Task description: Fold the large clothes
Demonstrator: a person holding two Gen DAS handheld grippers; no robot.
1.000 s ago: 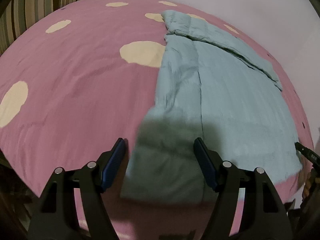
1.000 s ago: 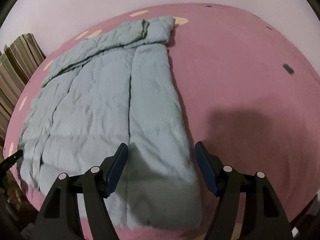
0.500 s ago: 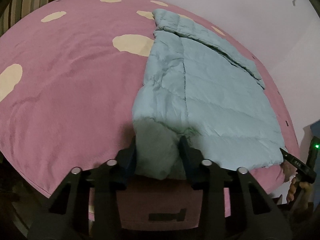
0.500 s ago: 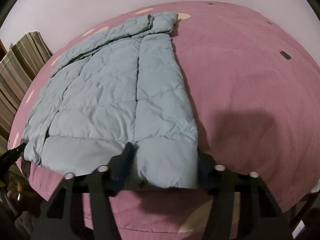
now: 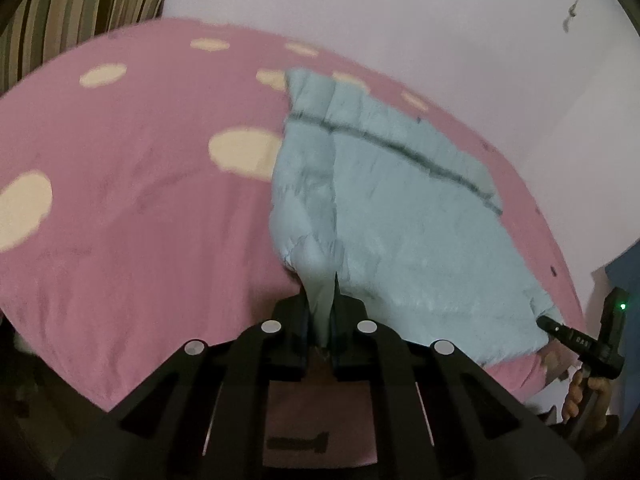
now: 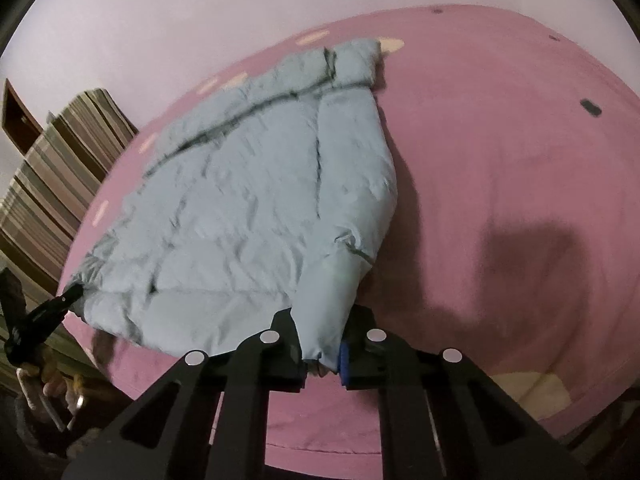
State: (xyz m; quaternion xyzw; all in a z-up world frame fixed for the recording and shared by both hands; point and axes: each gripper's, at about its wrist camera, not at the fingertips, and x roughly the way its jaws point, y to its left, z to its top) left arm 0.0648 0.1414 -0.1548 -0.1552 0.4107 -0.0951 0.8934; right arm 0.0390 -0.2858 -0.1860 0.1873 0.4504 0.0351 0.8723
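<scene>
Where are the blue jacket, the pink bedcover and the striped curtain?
blue jacket (image 6: 240, 208), right wrist view, quilted middle.
pink bedcover (image 5: 132, 216), left wrist view, bare stretch left of jacket.
striped curtain (image 5: 80, 4), left wrist view, top-left folds.

Right tool (image 6: 322, 354) just finished closing; it now clamps the near right hem corner of the light-blue puffer jacket (image 6: 248, 196), fabric bunched between the pads and pulled up off the bed. Left tool (image 6: 60, 304), at the frame's left edge, pinches the opposite hem corner. Rest of the jacket lies flat on the pink bedspread (image 6: 500, 160), collar at the far end. Striped curtain (image 6: 52, 172) at left. Tool shadow falls on the spread to the right.
</scene>
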